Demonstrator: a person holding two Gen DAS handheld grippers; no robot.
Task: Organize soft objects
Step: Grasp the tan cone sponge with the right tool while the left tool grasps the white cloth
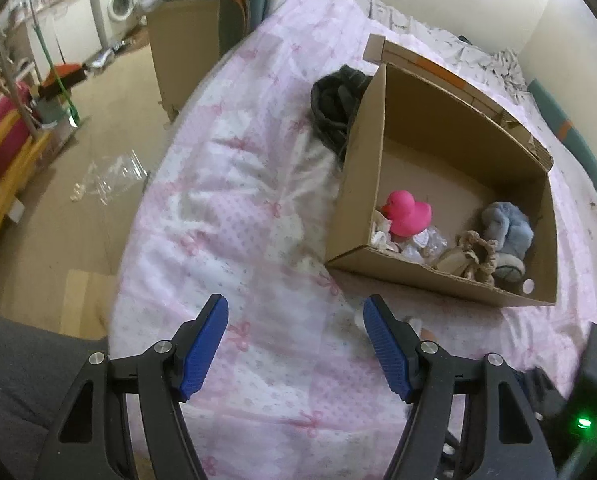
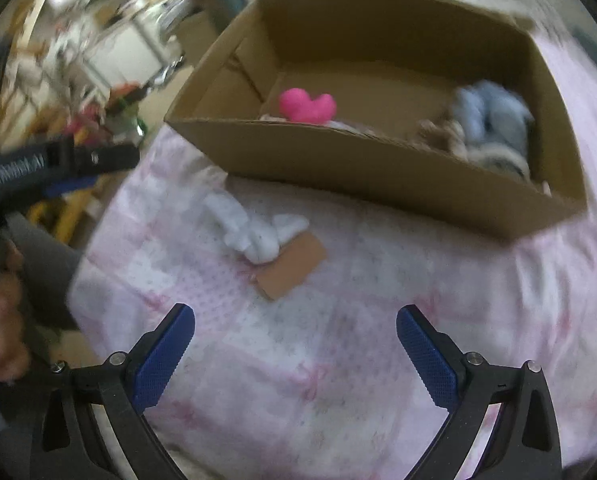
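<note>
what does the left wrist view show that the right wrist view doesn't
Only the left wrist view shows the dark bundled garment behind the box and the white washing machine across the room.

Only the right wrist view shows the white knotted cloth lying on a brown cardboard scrap, both outside the box.

Both show the open brown cardboard box on the pink patterned bedcover, holding a pink rubber duck and a blue plush toy.

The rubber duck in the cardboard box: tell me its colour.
The duck is bright pink all over. It shows best in the left wrist view, which is sharp; the right wrist view is blurred.
</note>
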